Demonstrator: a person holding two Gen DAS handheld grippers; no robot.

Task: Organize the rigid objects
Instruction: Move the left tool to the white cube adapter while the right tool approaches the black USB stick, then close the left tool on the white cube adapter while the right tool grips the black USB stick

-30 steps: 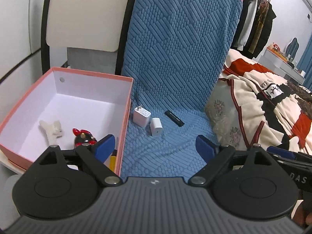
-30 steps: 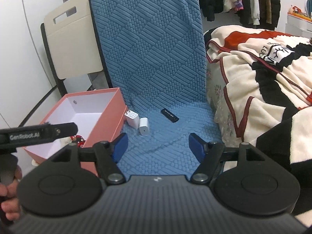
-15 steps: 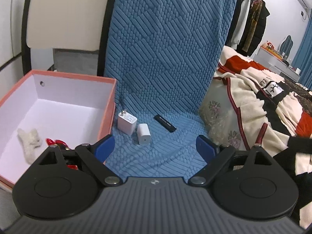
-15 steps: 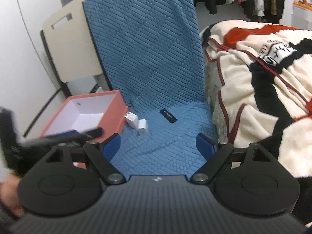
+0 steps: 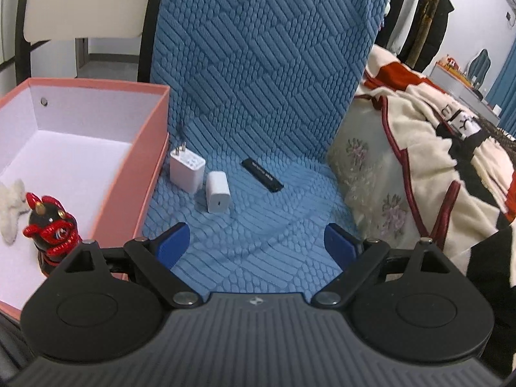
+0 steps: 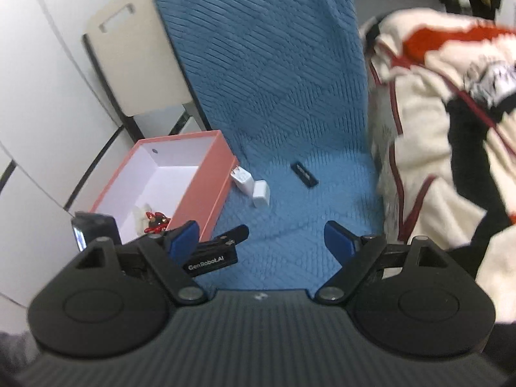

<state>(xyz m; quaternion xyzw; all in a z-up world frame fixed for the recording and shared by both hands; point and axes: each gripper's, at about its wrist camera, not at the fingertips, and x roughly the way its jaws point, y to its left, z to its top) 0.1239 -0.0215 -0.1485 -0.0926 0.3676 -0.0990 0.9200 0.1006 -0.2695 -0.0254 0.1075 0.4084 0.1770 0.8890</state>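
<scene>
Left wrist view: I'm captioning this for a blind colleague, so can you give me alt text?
An open left claw hovers over a blue textured mat holding two white chargers and a black stick. At left, a pink box contains a red-and-black figurine and a white fuzzy toy.

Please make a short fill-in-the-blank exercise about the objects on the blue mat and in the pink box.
1. The red and black figurine stands inside the pink ____.
2. The larger white charger lies with its two metal ____ pointing toward the chair back.
3. The black stick lies on the ____ mat, to the right of the small white charger.
4. The left gripper is open and holds ____.

Missing words: box; prongs; blue; nothing
</scene>
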